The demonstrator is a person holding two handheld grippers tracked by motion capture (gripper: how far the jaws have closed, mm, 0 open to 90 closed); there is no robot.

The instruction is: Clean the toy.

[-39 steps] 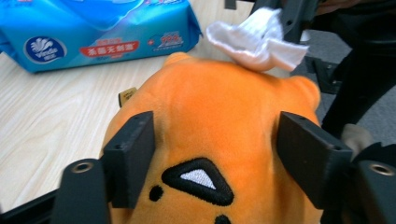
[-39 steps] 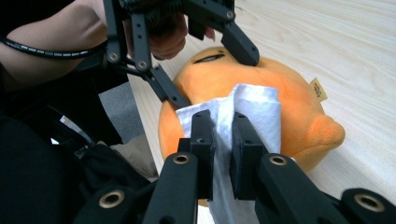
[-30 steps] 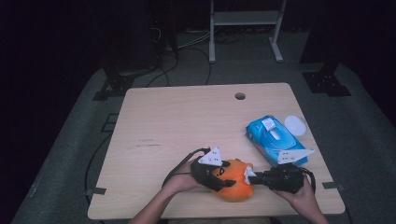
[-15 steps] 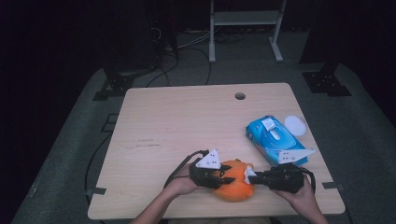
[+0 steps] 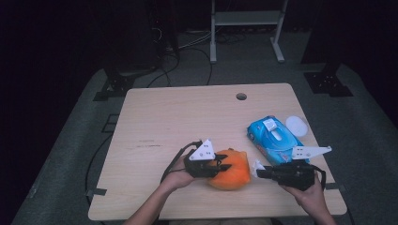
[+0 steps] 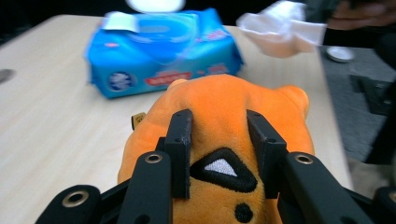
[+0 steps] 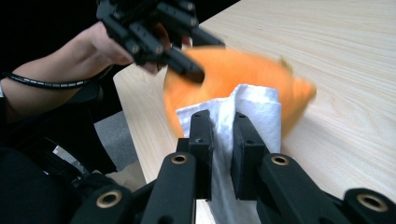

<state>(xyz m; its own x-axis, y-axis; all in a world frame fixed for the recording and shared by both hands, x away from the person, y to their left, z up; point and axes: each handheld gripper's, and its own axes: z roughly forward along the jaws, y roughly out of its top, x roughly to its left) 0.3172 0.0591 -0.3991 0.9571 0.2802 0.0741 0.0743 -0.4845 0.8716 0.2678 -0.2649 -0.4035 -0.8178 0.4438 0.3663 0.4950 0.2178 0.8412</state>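
An orange plush toy [image 5: 233, 172] is near the table's front edge, and my left gripper [image 5: 224, 165] is shut on it from the left. In the left gripper view the two jaws press into the toy [image 6: 280, 121] on either side of a black and white patch. My right gripper [image 5: 259, 172] is just right of the toy, shut on a crumpled white wipe [image 5: 257, 165]. In the right gripper view the wipe [image 7: 254, 107] is pinched between the jaws and stands right in front of the blurred toy [image 7: 243, 70].
A blue pack of wet wipes [image 5: 274, 138] lies at the table's right side with a round white lid [image 5: 295, 124] beside it. The wooden table [image 5: 187, 122] has a small hole [image 5: 241, 96] near its far edge. Stands and cables sit on the dark floor behind.
My left gripper has closed on the toy, and both have risen a little and shifted towards the far side. The right gripper with the wipe has stayed about where it was.
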